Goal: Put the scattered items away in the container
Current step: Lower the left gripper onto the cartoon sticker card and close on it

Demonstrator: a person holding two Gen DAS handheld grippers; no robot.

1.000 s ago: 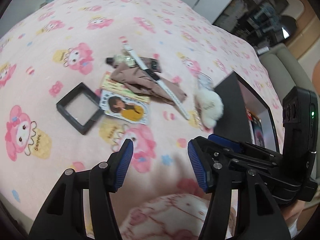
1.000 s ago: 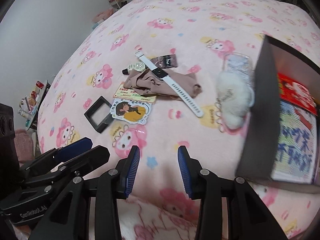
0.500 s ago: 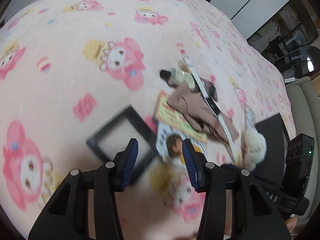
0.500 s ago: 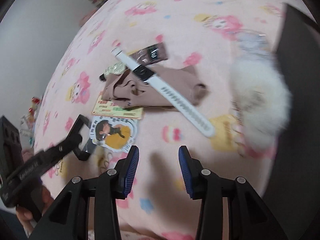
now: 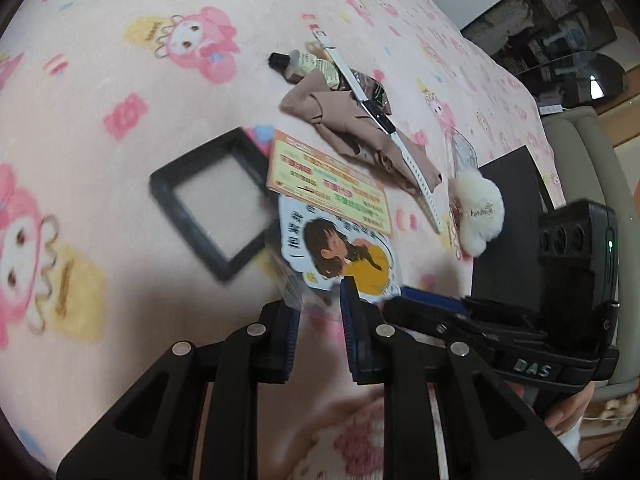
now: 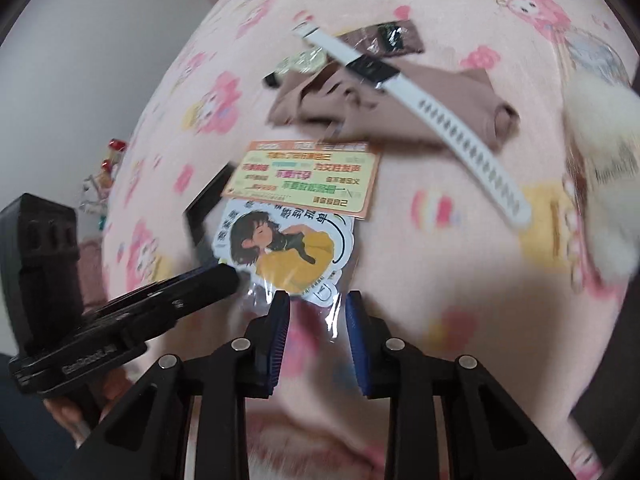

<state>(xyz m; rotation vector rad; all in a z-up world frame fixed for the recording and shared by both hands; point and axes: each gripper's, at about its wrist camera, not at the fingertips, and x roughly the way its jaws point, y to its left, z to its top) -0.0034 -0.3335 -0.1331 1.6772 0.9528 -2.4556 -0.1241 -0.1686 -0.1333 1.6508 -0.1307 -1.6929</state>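
A girl sticker in a clear sleeve (image 5: 344, 252) (image 6: 288, 240) lies on the pink blanket, partly under an orange card (image 5: 328, 180) (image 6: 304, 178). My left gripper (image 5: 320, 300) is closing, with the sleeve's near corner between its blue pads and a gap still showing. My right gripper (image 6: 317, 298) is closing too, over the sleeve's lower edge, with its pads apart. Beyond lie a black square frame (image 5: 188, 216), a brown cloth (image 5: 340, 116) (image 6: 340, 96), a white watch (image 5: 400, 140) (image 6: 460, 128) and a white pompom (image 5: 478, 212) (image 6: 600, 152). The black container (image 5: 508, 208) stands at the right.
A small tube with a black cap (image 5: 308, 66) and a dark foil packet (image 6: 396, 38) lie behind the cloth. A clear packet (image 5: 464, 152) sits above the pompom. Shelves and a sofa edge (image 5: 580, 140) lie past the bed on the right.
Both grippers have come down and forward onto the sleeved sticker, one from each side. Their jaws have narrowed from wide apart to a small gap around the sleeve's edge.
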